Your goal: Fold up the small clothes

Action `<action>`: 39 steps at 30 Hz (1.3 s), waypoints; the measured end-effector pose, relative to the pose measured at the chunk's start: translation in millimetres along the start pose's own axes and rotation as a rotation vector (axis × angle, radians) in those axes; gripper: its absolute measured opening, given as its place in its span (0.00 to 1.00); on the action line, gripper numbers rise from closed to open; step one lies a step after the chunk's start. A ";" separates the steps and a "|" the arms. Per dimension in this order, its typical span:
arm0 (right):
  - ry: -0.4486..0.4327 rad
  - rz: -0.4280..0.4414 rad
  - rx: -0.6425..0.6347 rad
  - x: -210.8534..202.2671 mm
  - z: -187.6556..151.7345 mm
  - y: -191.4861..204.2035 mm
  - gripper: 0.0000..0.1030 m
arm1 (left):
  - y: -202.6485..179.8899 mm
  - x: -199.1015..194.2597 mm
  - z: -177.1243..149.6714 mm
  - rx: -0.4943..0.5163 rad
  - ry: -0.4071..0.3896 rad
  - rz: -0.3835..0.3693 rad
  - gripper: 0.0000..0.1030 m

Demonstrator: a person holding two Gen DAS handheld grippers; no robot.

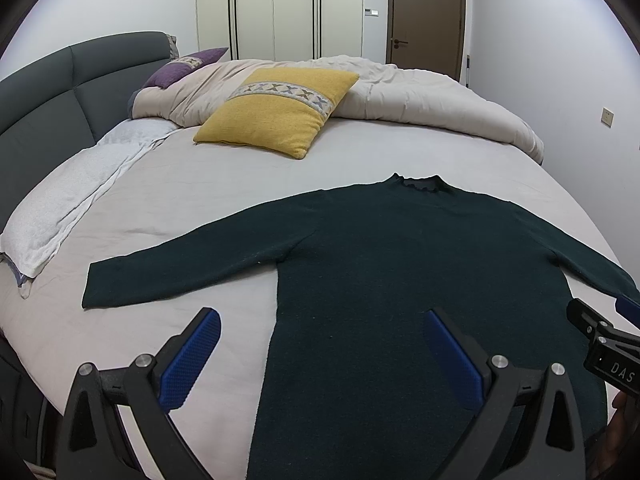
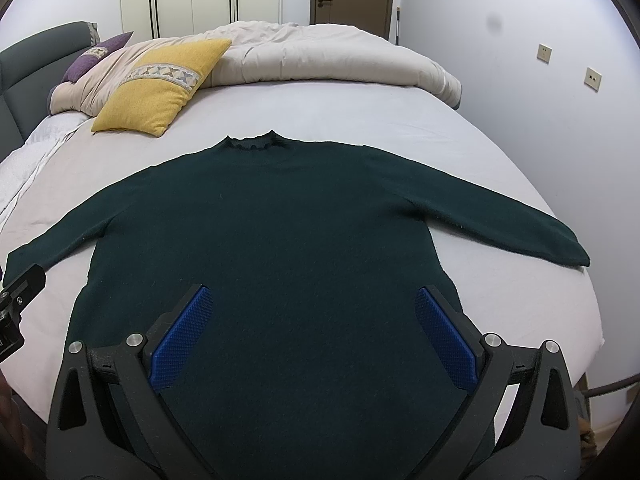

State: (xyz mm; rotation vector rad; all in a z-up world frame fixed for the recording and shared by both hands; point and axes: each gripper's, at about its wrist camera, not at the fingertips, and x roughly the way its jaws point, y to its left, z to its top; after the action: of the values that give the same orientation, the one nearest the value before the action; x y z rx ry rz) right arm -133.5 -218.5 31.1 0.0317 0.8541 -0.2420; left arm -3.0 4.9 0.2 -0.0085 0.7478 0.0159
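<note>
Sweater: 1 dark green long-sleeved sweater lies flat on the bed, collar toward the far side, hem toward the cameras, both sleeves spread outward.
Sleeves: 2; in the left wrist view the left sleeve stretches across the sheet to a cuff well apart from the body; in the right wrist view the right sleeve reaches toward the bed's right edge.
Left gripper: 1, the left gripper has its 2 blue-padded fingers spread wide, holding nothing; 1 pad shows over bare sheet, the other over the sweater's lower body. Whether they touch the fabric cannot be told.
Right gripper: 1, the right gripper also has its 2 fingers wide apart and empty, both pads over the sweater's lower body.
Bed: 1 bed with a pale sheet and a grey padded headboard on the left.
Pillows: 2 cushions, 1 yellow cushion with a patterned band and 1 purple cushion behind it.
Duvet: 1 beige duvet bunched along the far side.
Towel: 1 white towel along the left edge.
Door: 1 brown door beyond the bed.
</note>
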 end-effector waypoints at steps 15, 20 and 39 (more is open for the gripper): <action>0.003 0.003 0.003 1.1 -2.5 1.1 1.00 | 1.8 0.1 -0.5 -0.001 -0.001 0.000 1.00; 0.004 0.003 0.003 1.1 -2.2 1.1 1.00 | 1.2 0.1 -0.4 -0.001 -0.001 0.000 1.00; 0.008 0.006 0.007 2.2 -3.8 1.5 1.00 | 1.1 -0.2 -0.6 0.000 -0.001 0.001 1.00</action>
State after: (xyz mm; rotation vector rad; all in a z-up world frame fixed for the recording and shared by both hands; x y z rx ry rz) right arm -134.6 -217.1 26.8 0.0416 0.8608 -0.2398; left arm -3.6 6.0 -0.1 -0.0081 0.7467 0.0171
